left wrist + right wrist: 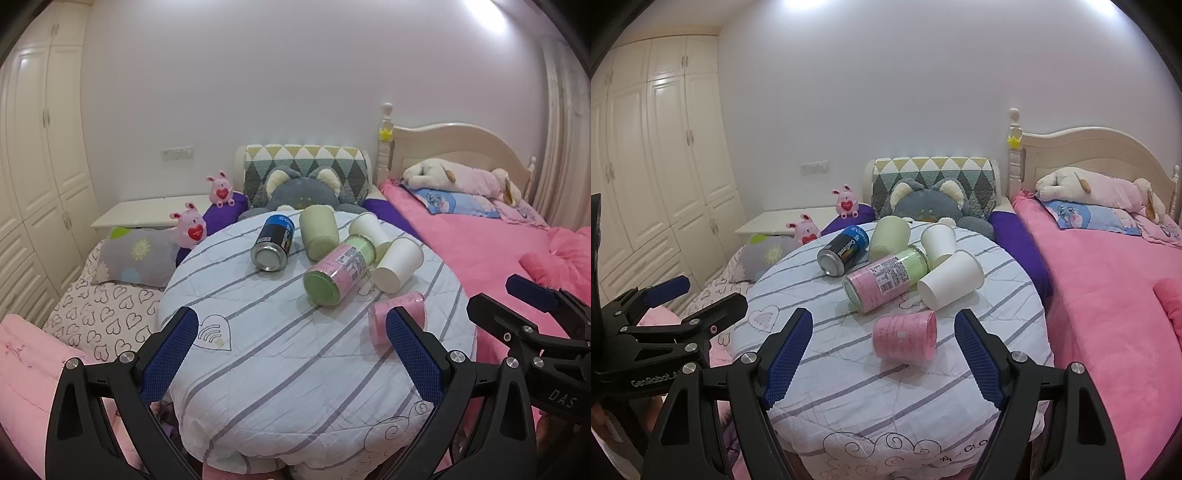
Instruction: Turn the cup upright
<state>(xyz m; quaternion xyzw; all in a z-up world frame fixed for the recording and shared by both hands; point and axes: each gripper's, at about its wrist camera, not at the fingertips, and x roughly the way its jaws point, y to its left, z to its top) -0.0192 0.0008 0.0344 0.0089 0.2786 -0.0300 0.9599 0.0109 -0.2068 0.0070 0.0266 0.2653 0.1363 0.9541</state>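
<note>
Nothing is flipped yet. The left gripper (pixel 290 334) hangs spread and empty; the pink cup (pixel 905 340) lies on its side near the quilt's (pixel 849 387) right (nearest the cluster); the right gripper (pixel 884 332) gapes before it.

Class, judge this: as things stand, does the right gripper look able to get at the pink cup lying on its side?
Probably yes. The right gripper is open, and the pink cup lies between its fingers' line with nothing in front.
</note>
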